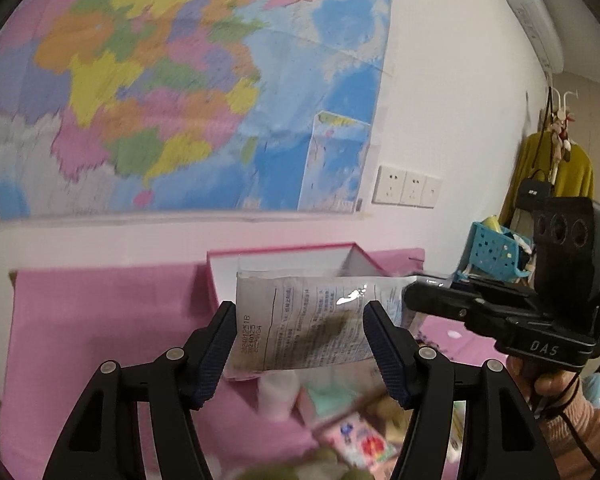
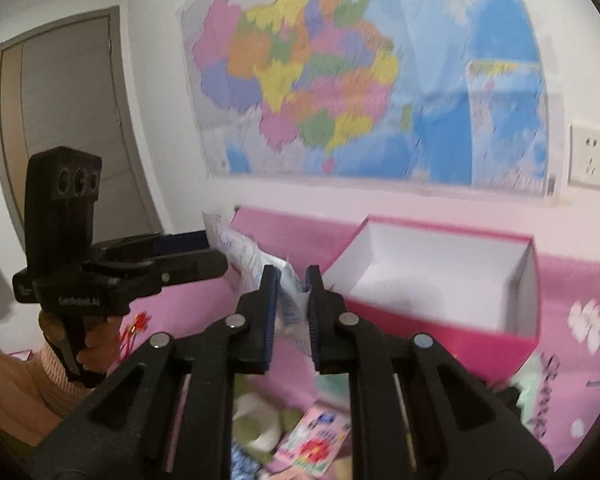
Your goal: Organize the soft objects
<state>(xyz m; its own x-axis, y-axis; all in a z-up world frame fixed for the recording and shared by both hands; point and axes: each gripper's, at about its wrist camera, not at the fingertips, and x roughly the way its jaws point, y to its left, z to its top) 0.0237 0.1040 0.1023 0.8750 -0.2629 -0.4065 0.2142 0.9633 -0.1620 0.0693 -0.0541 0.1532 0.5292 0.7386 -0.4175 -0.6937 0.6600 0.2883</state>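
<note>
A soft white plastic pack printed with text point(image 1: 312, 320) hangs in the air in front of an open pink box with a white inside point(image 2: 440, 276). My right gripper point(image 2: 292, 292) is shut on the pack's edge point(image 2: 292, 300) and holds it up. My left gripper point(image 1: 300, 340) is open, its fingers either side of the pack without clamping it. In the left wrist view the right gripper comes in from the right to the pack's corner. Several soft items lie below on the pink bedding: a pink flowered packet point(image 2: 312, 444) and a white and green plush point(image 2: 256, 424).
A pink floral sheet point(image 2: 580, 280) covers the surface against a white wall with a large coloured map point(image 1: 188, 80). A blue basket point(image 1: 494, 250), a yellow garment and a black bag stand at the right. A grey door point(image 2: 68, 120) is at the left.
</note>
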